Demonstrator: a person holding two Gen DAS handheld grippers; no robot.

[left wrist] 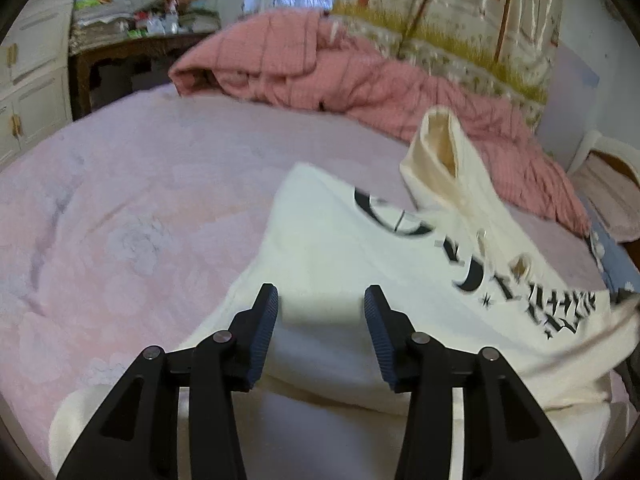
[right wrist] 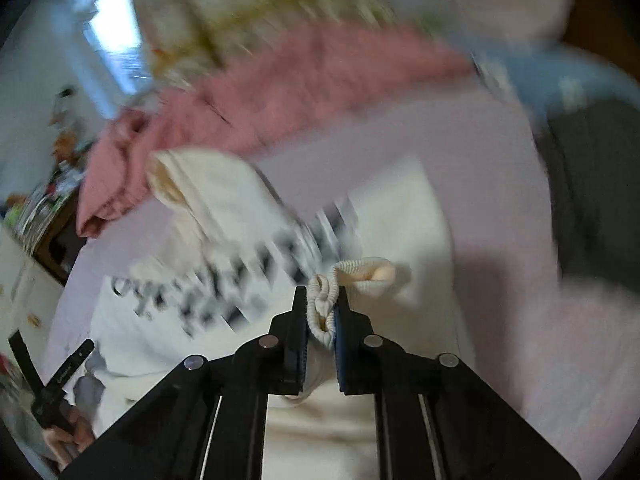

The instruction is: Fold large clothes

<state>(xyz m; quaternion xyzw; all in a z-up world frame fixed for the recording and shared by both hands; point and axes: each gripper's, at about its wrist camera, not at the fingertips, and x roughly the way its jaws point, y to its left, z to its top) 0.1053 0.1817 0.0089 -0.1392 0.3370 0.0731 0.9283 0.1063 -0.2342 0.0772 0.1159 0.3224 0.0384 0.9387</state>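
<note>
Cream hoodie [left wrist: 360, 264] spread across a pink-sheeted bed [left wrist: 120, 208], black lettering up, hood [left wrist: 444, 160] standing at about one o'clock from the left gripper [left wrist: 321, 300] and backed by a bunched pink quilt [left wrist: 320, 72]. Left gripper hanging partly open over the garment's near body, a slack fold of cream cloth between the jaws, pads seemingly not pressing it. Right gripper [right wrist: 323, 300] clamped narrow on a ribbed cuff [right wrist: 324, 312], the sleeve mouth [right wrist: 376, 272] flaring past the tips at one o'clock, much of that view smeared by motion. Long axis of the hoodie running from the grippers' end toward the hood, roughly six to twelve o'clock in the right wrist view, with the printed chest [right wrist: 224, 280] off at ten o'clock from the held cuff. Likely step in hand: carrying the sleeve across the chest toward ten o'clock, the right hand being the one with a grip, the left well placed to pin the body. Risk, as a judgement: cuff slipping, or the body dragging along unless held down.
</note>
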